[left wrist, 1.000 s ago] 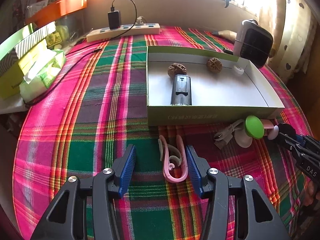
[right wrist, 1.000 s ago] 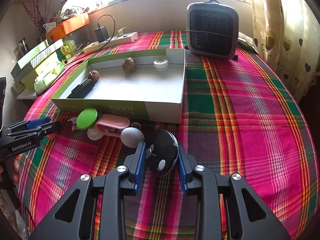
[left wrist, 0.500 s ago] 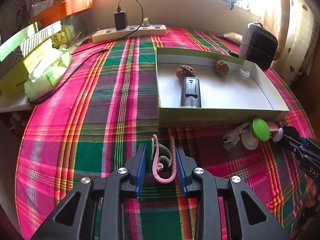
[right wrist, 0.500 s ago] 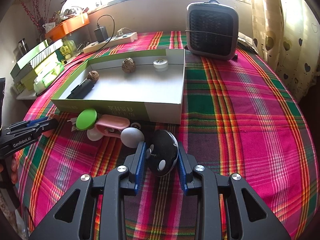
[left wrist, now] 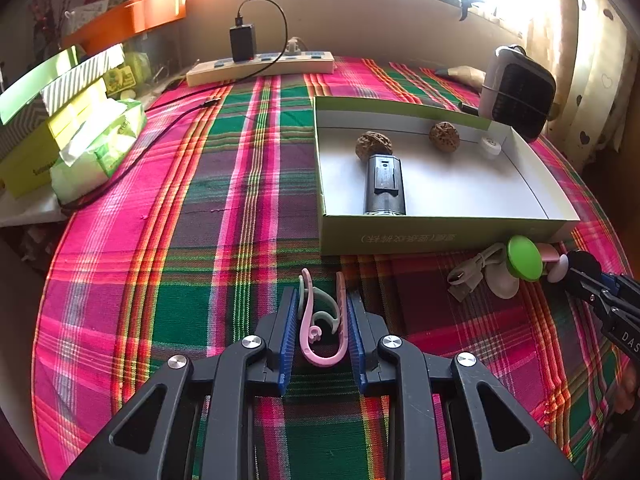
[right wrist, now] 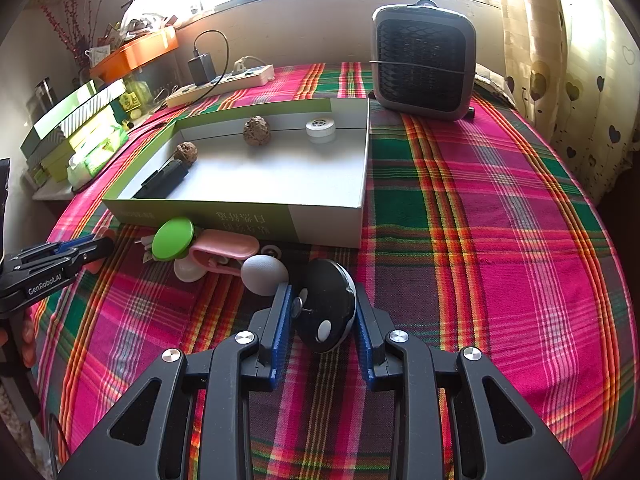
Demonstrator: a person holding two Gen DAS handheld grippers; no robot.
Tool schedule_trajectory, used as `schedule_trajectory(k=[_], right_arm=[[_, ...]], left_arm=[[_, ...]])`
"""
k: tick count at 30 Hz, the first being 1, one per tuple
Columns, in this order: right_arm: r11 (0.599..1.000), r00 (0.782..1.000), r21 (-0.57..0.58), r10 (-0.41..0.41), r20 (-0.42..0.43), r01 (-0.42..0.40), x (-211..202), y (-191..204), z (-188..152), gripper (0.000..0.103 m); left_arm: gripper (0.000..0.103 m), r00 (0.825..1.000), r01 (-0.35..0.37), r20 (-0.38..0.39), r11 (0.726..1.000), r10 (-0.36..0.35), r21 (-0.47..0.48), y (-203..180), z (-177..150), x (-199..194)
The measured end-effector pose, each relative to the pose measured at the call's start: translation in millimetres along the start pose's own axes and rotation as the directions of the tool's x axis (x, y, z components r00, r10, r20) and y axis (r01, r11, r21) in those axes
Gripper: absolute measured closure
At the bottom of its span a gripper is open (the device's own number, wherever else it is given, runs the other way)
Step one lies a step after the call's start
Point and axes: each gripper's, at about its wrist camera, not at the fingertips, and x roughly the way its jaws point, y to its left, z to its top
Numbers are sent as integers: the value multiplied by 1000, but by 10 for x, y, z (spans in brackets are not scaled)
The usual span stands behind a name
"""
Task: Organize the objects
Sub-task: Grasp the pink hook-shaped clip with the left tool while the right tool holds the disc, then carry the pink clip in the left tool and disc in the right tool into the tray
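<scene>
Both tools hold a thing, ready for the box.
The left tool (left wrist: 322,330) grips the hooks (left wrist: 320,320) on the surface; right tool (right wrist: 322,320) grips the disc (right wrist: 326,308). Lift straight up, clear the box (left wrist: 440,234) wall.

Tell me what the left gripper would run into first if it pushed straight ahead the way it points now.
Holding the pink ear hooks, the left gripper points across bare tablecloth toward the green box. It would likely meet the box's near wall first, close to its left corner, though depth is hard to judge.

someone's home for sure, plaid cloth (right wrist: 500,208) over the desk, heart-print curtains (right wrist: 576,80) by a sunny window, small heater (right wrist: 424,60), power strip (left wrist: 260,66), stacked boxes (left wrist: 60,120)
</scene>
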Motion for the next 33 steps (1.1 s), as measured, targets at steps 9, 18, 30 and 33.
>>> schedule_trajectory(k=[9, 18, 30, 33], right_arm=[[1000, 1000, 0, 0, 0, 0, 0, 4, -2, 73], [1000, 1000, 9, -8, 19, 8, -45, -25, 13, 74], [1000, 999, 9, -4, 42, 4, -116, -5, 37, 74], [1000, 999, 10, -4, 48, 3, -136, -1, 42, 74]], left_arm=[[82, 1000, 1, -2, 1000, -1, -2, 9, -2, 1], [82, 1000, 4, 1, 1000, -4, -5, 12, 4, -7], [82, 999, 25, 40, 1000, -25, 4, -19, 60, -159], [82, 999, 32, 44, 999, -33, 9, -33, 69, -181]])
